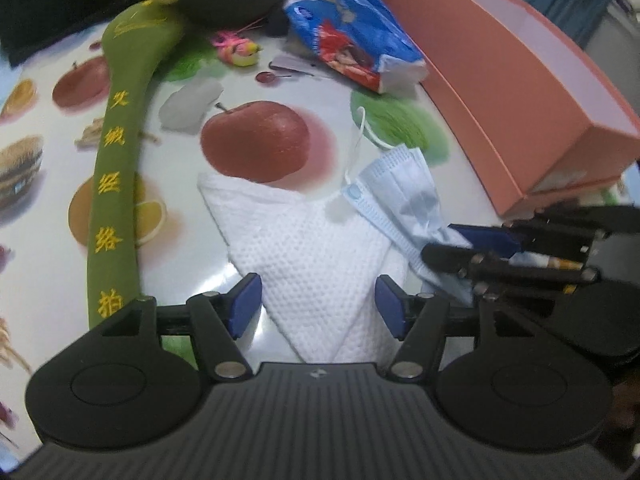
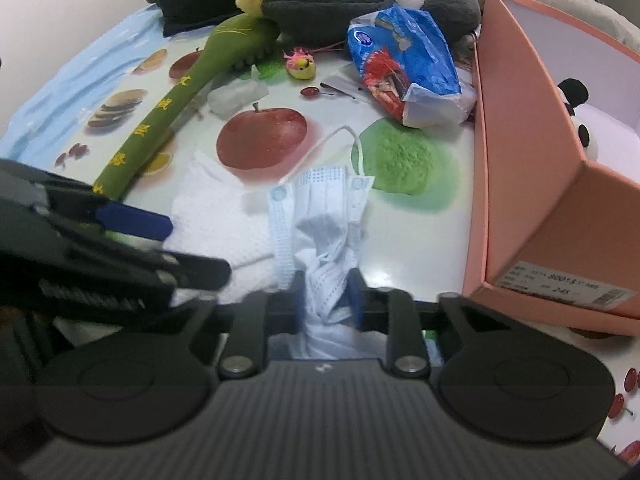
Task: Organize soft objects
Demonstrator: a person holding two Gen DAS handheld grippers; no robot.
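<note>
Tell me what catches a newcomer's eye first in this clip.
The right gripper pinches a crumpled blue mask at center. Beside it, the left gripper is open over a white cloth. At right stands the pink box, with a panda inside.

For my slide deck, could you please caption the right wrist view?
Right gripper pinches a blue face mask beside the pink box.

The left claw [image 1: 318, 306] was held low with its blue pads spread wide apart, nothing between them. The right claw [image 2: 326, 294] was closed, its pads pressed together on crumpled fabric. In the left wrist view, the right claw was seen at 3 o'clock.
</note>
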